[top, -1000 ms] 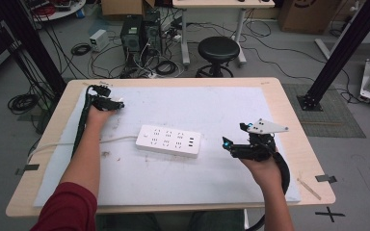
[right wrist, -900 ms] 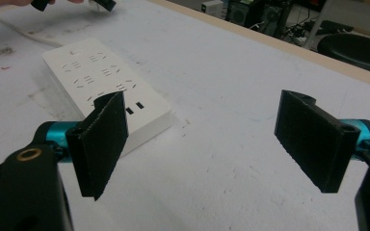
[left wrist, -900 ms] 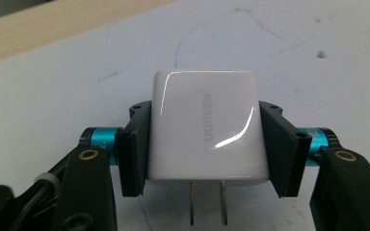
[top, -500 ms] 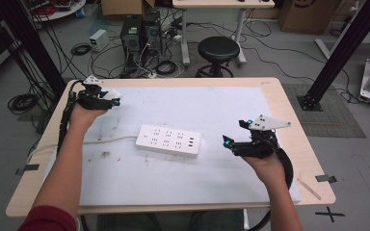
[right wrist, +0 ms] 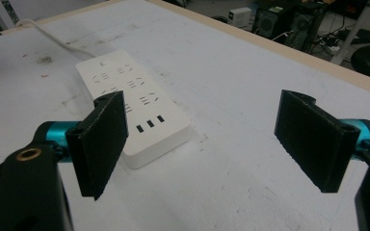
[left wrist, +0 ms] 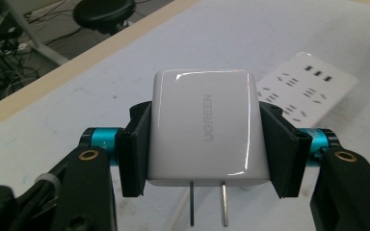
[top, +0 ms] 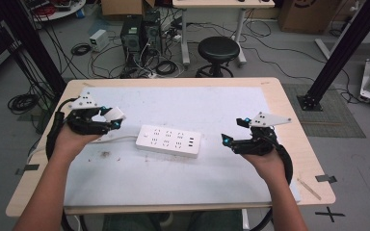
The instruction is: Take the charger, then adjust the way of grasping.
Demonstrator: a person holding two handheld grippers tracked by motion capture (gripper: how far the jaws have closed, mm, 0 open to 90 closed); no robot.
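Left gripper (top: 111, 119) has come in from the table's ten o'clock corner, now carrying a white charger (left wrist: 204, 127) clamped between its pads, prongs down. Power strip (top: 169, 141) lies mid-table, at the charger's four o'clock. Right gripper (top: 231, 134), jaws wide and empty, sits at the strip's three o'clock.

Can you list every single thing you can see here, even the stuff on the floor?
Power strip: one, white, middle of the table, with a white cord running left.
Charger plug: one, white, marked UGREEN, two prongs showing, clamped in the left tool.
Table: one, wooden edges, white sheet on top.
Stool: one, black, on the floor behind the table.
Computer towers: two, black, on the floor among loose cables.
Left tool: one, black, left of the strip, shut on the charger plug.
Right tool: one, black, right of the strip, open and holding nothing.
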